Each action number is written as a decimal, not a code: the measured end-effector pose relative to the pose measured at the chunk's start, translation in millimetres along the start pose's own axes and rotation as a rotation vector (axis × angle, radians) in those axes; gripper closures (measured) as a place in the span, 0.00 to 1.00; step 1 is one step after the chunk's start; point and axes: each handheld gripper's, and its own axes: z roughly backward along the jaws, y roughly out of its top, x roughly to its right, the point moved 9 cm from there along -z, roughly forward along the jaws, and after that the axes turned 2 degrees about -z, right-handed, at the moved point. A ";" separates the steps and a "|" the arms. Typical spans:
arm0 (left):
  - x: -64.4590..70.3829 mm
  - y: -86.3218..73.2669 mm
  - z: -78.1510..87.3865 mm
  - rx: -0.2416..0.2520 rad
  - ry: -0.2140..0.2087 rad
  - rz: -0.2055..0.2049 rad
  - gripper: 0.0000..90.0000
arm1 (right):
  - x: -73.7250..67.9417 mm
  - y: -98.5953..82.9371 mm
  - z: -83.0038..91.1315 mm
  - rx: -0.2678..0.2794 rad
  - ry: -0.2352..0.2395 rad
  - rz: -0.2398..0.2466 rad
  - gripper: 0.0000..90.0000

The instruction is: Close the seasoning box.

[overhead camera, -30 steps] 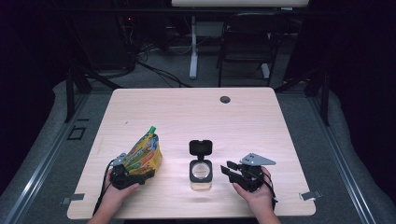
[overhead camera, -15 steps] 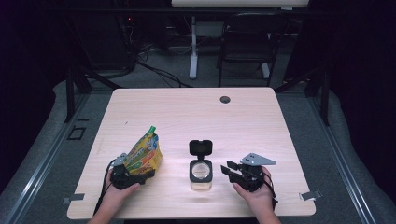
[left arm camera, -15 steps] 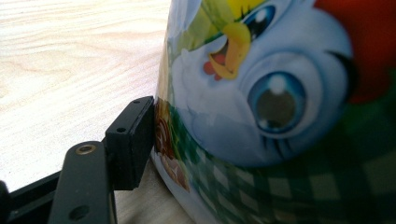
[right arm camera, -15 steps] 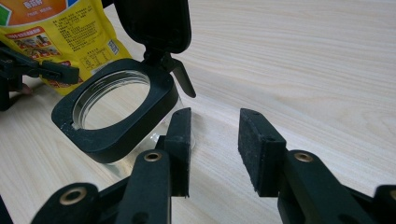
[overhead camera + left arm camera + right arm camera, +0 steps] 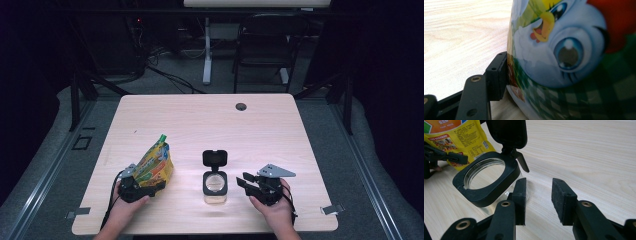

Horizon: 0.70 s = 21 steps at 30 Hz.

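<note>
Near the front edge of the bench (image 5: 200, 120), toward its left corner, my left claw (image 5: 150, 188) is clamped on the lower end of the snack pouch (image 5: 156, 165). In the left gripper view one black jaw presses flat against the printed foil, just under a cartoon bird's face with a big blue eye; the other jaw is hidden behind the pouch, so I judge the pinch from the high view, where the black jaws straddle the bag's bottom edge. The pouch (image 5: 574, 62) stands tilted, its green top corner pointing away from me toward the far left of the bench. My left hand (image 5: 122, 207) wraps the gripper body, with the cable looping down off the front edge.

Toward the front right, my right claw (image 5: 244, 182) sits spread, holding nothing. In the right gripper view both padded jaws stand apart over bare wood, and the left-hand jaw lies just beside the glass wall of the jar (image 5: 487, 182); I cannot tell whether it touches. My right hand (image 5: 272, 207) grips the body beneath the grey three-cornered plate.

Between the two claws, close to the front edge and about midway along it, the clear jar (image 5: 215, 186) stands upright with a black square collar. Its hinged lid (image 5: 215, 158) is flipped open and stands up on the far side. The jar looks empty through its mouth. The pouch and the jar stand apart.

Near the far edge sits a small dark grommet (image 5: 241, 106).
</note>
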 end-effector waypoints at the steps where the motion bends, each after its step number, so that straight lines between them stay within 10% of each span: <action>1: -0.1 0.0 0.2 -0.002 0.000 0.000 0.45 | -0.2 0.2 -0.2 0.005 0.000 -0.004 0.73; 21: -0.7 1.4 1.2 0.003 0.024 -0.008 0.50 | 1.2 1.5 1.5 0.015 0.003 -0.007 0.72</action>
